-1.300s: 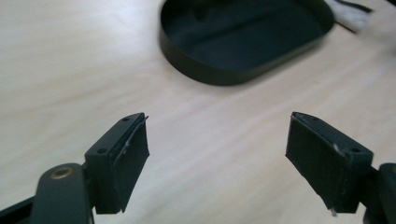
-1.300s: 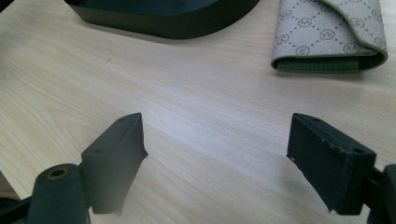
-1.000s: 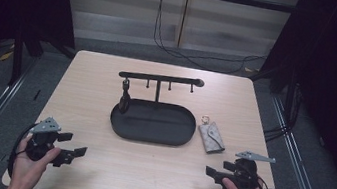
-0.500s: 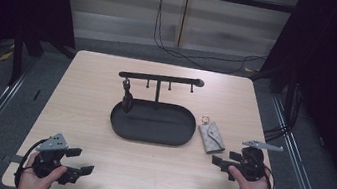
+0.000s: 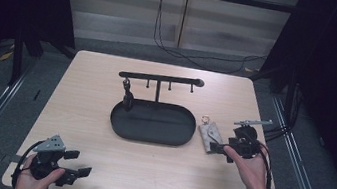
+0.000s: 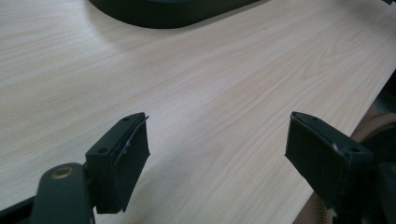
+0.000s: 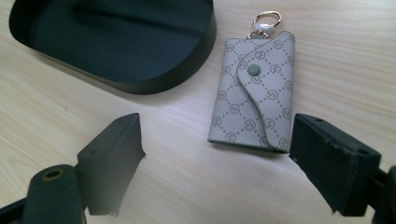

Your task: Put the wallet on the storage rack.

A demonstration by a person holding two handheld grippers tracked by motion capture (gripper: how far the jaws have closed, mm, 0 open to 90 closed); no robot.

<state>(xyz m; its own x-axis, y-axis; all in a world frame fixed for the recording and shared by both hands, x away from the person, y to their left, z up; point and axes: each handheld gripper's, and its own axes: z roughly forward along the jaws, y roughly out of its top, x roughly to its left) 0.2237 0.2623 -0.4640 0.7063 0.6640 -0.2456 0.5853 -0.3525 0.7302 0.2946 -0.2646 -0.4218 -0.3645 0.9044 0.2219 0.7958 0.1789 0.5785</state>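
1. Your right gripper (image 5: 218, 147) sits just right of the black oval tray (image 5: 153, 121), at the near end of the grey key pouch (image 5: 210, 136). Its jaws have just been opening and now stand wide apart. The pouch's near edge lies close in front of them, by the right-hand jaw, but neither pad presses on it.
2. The key pouch lies flat on the tabletop (image 5: 106, 90), just right of the tray and apart from its wall. In the right gripper view the pouch (image 7: 256, 93) shows a patterned flap closed with a round snap, and a gold ring at the far end.
3. The tray's (image 7: 140, 84) floor looks bare, as far as it shows in the right gripper view.
4. A black rail stand (image 5: 159, 79) rises from the tray's far side. One small dark item (image 5: 127, 98) hangs from its left end, down to the tray's far left rim. Three short pegs further right carry nothing.
5. Your left gripper (image 5: 76, 162) rests at the near left corner of the tabletop, well apart from the tray. Its jaws are spread wide over bare wood, with nothing between them.
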